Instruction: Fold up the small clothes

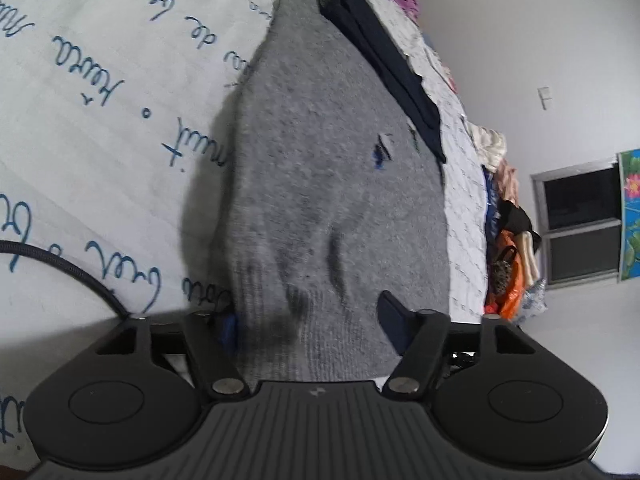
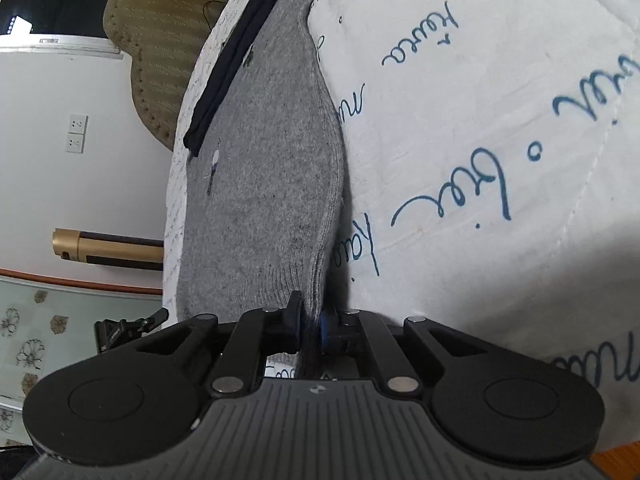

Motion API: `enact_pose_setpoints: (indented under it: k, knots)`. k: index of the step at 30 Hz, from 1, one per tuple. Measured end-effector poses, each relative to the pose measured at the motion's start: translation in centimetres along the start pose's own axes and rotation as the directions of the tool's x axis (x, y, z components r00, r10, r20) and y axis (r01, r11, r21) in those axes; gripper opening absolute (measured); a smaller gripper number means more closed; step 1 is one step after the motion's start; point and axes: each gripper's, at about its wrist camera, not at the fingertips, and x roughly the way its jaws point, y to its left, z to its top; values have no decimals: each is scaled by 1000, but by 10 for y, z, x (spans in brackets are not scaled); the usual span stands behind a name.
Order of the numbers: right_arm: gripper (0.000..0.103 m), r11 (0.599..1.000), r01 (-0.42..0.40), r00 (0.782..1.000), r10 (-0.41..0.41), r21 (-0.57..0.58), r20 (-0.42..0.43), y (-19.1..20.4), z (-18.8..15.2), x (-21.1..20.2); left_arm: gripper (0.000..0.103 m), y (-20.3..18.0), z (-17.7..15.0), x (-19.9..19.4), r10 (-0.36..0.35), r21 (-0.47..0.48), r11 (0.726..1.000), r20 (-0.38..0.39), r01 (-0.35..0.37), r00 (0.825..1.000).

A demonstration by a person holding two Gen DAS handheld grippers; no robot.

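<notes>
A grey sock [image 1: 320,184] lies lengthwise up the middle of both views on a white bedsheet [image 1: 100,128] printed with blue script. The right gripper [image 2: 310,326] has its fingers clamped on the sock's ribbed cuff. The left gripper [image 1: 308,328] has its fingers apart, the cuff lying between them. A dark garment [image 1: 384,60] lies along the sock's far edge.

The grey sock [image 1: 320,184] hides the left gripper's [image 1: 308,320] left fingertip

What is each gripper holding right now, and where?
Right gripper pinches the grey sock at its ribbed cuff edge. Left gripper straddles the cuff, jaws apart, no clear grip.
</notes>
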Motion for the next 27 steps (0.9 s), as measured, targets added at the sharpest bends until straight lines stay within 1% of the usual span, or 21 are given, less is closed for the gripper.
enact_pose_setpoints:
  k: [1, 3, 4, 6, 7, 9, 12, 16, 18, 19, 20, 21, 22, 24, 25, 27]
  knots:
    - [15, 1000, -11, 1000, 11, 5, 0, -1, 0, 2, 58, -1, 0, 1, 4, -1, 1000, -1, -4, 1000]
    - [14, 999, -30, 1000, 30, 15, -3, -5, 2, 2, 48, 0, -1, -1, 19, 2, 1000, 0, -19, 1000]
    - [13, 999, -35, 999, 35, 19, -6, -6, 2, 2, 47, 2, -2, -1, 20, -2, 1000, 0, -20, 1000]
    - [13, 998, -50, 999, 51, 33, -13, -9, 4, 1, 34, 5, -3, -2, 27, -17, 1000, 8, -26, 1000]
    - [13, 998, -58, 998, 58, 40, -16, -10, 5, 1, 32, 6, -3, -2, 35, -21, 999, 10, -34, 999]
    - [13, 996, -71, 997, 72, 51, -18, -12, 5, 0, 22, 9, -4, -3, 42, -31, 999, 15, -41, 999]
    - [14, 994, -89, 996, 90, 60, -14, -16, 6, -4, 22, 13, -5, -5, 14, -49, 999, 16, -13, 1000]
    - [22, 990, -121, 993, 122, 73, -8, -16, 6, -5, 22, 13, -5, -6, -6, -42, 999, 4, 6, 1000]
    - [22, 990, -119, 993, 120, 81, -10, -16, 7, -3, 21, 11, -5, -7, -4, -37, 999, 10, 4, 1000]
    - [17, 990, -110, 994, 111, 87, -7, -17, 8, -3, 15, 11, -4, -8, 6, -34, 999, 17, -5, 1000]
    - [5, 993, -80, 997, 81, 88, -6, -18, 8, -2, 5, 11, -4, -7, 26, -33, 999, 21, -25, 999]
    - [1, 995, -72, 997, 72, 73, -2, -17, 7, -1, 5, 11, -4, -6, 63, -35, 997, 25, -63, 998]
    - [3, 996, -76, 997, 76, 46, 7, -13, 5, -2, 5, 11, -4, -5, 84, -30, 996, 26, -83, 996]
    - [6, 998, -61, 998, 61, 2, 24, -5, 2, -2, 5, 9, -5, -6, 89, -23, 996, 26, -89, 996]
    - [7, 997, -71, 997, 71, -2, 28, -2, 1, -3, 5, 6, -5, -8, 92, -13, 996, 30, -92, 995]
    - [7, 994, -110, 993, 110, 6, 44, -1, 2, -6, 5, 1, -4, -11, 75, -4, 997, 31, -75, 997]
